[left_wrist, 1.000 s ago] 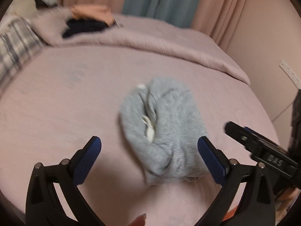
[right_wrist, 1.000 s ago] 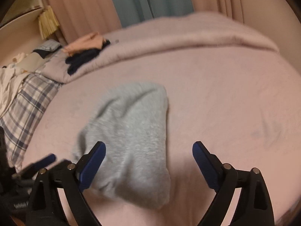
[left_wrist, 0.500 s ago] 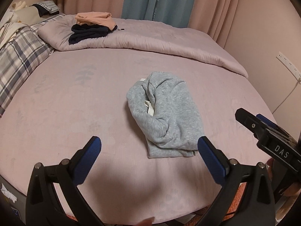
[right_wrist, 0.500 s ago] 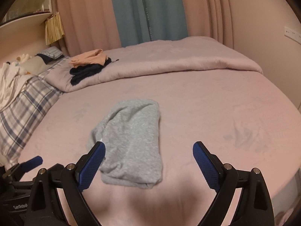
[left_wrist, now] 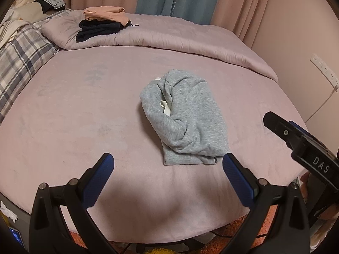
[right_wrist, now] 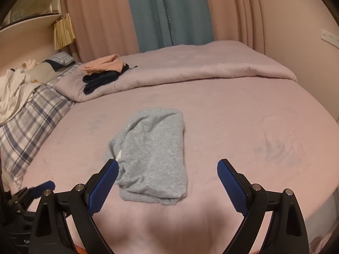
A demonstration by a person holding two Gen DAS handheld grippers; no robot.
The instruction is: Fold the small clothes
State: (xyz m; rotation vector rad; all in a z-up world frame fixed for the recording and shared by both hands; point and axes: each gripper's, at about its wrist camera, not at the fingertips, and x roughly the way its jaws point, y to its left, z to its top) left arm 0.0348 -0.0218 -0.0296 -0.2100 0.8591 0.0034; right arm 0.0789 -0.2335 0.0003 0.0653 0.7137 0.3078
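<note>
- My left gripper [left_wrist: 167, 171] and right gripper [right_wrist: 167, 177]: both spread wide, holding nothing, above the near edge of the bed [left_wrist: 84, 110].
- Grey sweatshirt [left_wrist: 186, 118] lies mid-mattress as a lumpy, roughly folded bundle; white inner label [left_wrist: 166, 108] shows in a gaping side fold.
- Judgement: fold looks loose. I'd tuck the gaping left edge under, press the top flat, and square the near hem.
- Finished pile, peach garment [left_wrist: 103, 13] on dark garment [left_wrist: 97, 29], sits on the quilt [left_wrist: 190, 40], well apart.
</note>
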